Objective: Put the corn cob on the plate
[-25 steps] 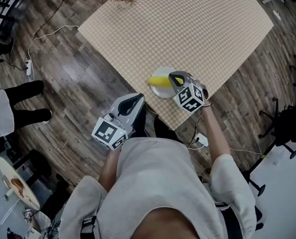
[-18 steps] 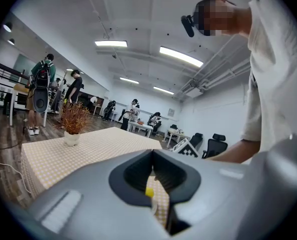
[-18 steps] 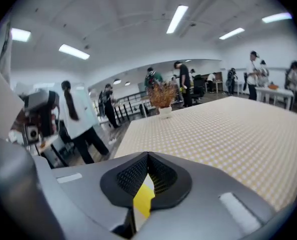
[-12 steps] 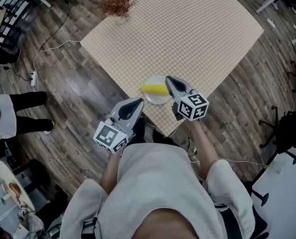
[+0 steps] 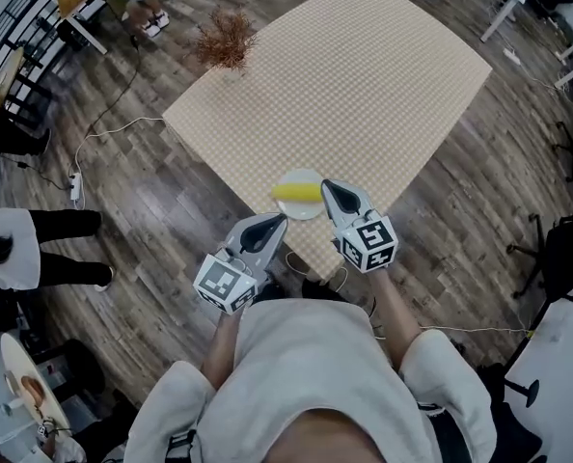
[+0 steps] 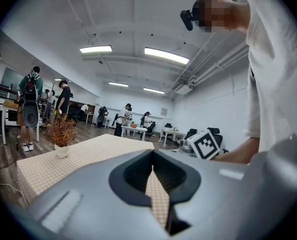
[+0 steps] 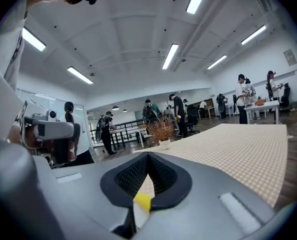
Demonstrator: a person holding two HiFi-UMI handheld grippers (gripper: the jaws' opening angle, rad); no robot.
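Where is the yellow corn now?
In the head view the corn cob lies on the white plate at the near corner of the table, just left of the right gripper.

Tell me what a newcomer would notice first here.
The yellow corn cob lies on the white plate, near the closest edge of the checked table. Close by, on the person's side, the left tongs and right tongs hover side by side, both shut and empty. A dried plant stands at the table's far left corner.
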